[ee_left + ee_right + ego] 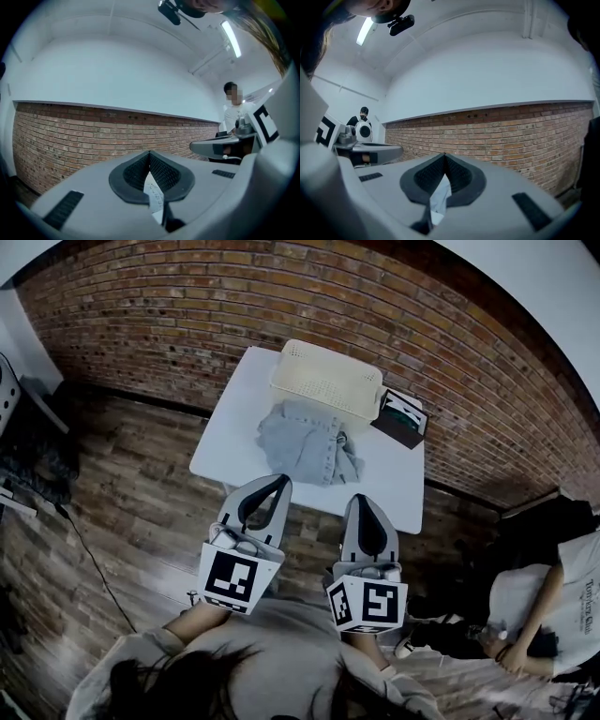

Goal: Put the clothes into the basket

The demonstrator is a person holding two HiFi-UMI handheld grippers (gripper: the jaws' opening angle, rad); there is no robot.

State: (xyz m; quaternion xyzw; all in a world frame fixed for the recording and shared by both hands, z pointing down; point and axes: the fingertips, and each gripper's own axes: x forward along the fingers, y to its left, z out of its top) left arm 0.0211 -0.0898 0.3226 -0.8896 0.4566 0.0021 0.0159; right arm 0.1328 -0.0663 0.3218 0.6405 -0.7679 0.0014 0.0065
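Observation:
A crumpled pile of grey clothes (306, 443) lies on the white table (234, 437), touching the front of a cream plastic basket (326, 378) that stands at the table's far side. My left gripper (279, 481) hovers shut and empty just in front of the table's near edge. Parallel to it on the right, my right gripper (361, 501) is also shut with nothing in it. Both point level toward the table and are apart from the clothes. In the left gripper view the closed jaws' tip (150, 153) faces a brick wall; in the right gripper view the tip (444, 155) does too.
A dark box (401, 418) sits on the table right of the basket. A brick wall (169, 324) rises behind the table, and wooden floor (131, 493) spreads to the left. A seated person (544, 601) is at the lower right. Dark equipment (28, 446) stands at the left.

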